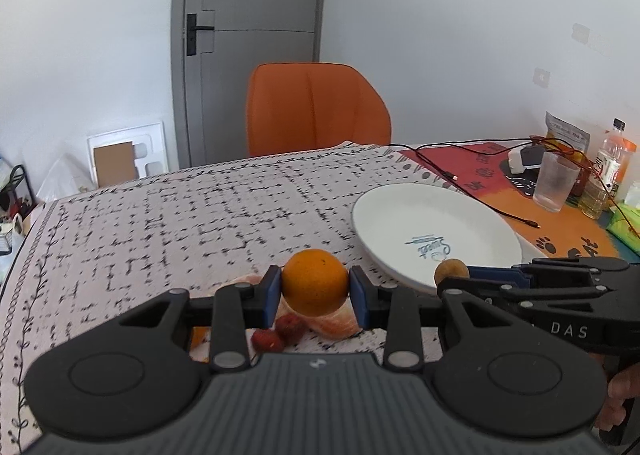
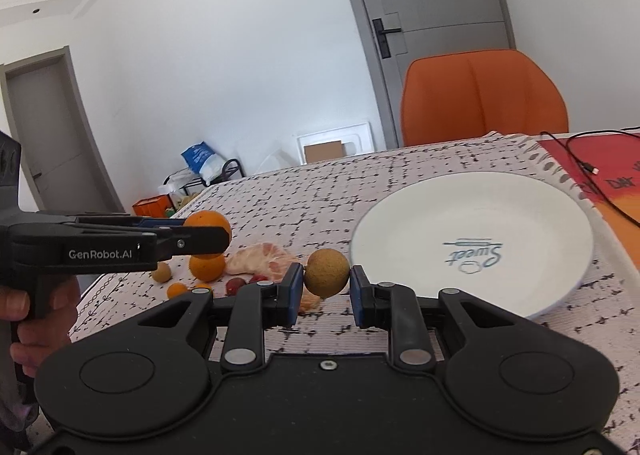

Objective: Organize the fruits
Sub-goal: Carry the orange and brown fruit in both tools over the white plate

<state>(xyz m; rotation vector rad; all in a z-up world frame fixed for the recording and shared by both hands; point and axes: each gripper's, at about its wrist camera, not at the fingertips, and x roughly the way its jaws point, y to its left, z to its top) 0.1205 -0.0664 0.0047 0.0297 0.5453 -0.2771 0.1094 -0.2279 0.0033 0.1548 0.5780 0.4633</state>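
In the left wrist view my left gripper [image 1: 315,289] is shut on an orange [image 1: 315,279], lifted above the patterned tablecloth. Under it lie peeled citrus segments [image 1: 338,325] and two red fruits [image 1: 280,333]. My right gripper [image 2: 327,289] is shut on a small round brown fruit [image 2: 327,273], just left of the white plate [image 2: 440,207]. The right wrist view also has the left gripper [image 2: 216,239] with its orange [image 2: 208,223], a second orange [image 2: 207,267], a small brown fruit [image 2: 162,272] and a tiny orange fruit [image 2: 177,289]. The plate [image 1: 400,215] holds no fruit.
An orange chair [image 1: 316,115] stands behind the table's far edge. At the right are a red-orange mat [image 1: 472,163], black cables [image 1: 440,171], a glass [image 1: 554,183], a bottle [image 1: 610,159] and a snack bag [image 1: 566,133]. A hand [image 2: 24,307] grips the left tool.
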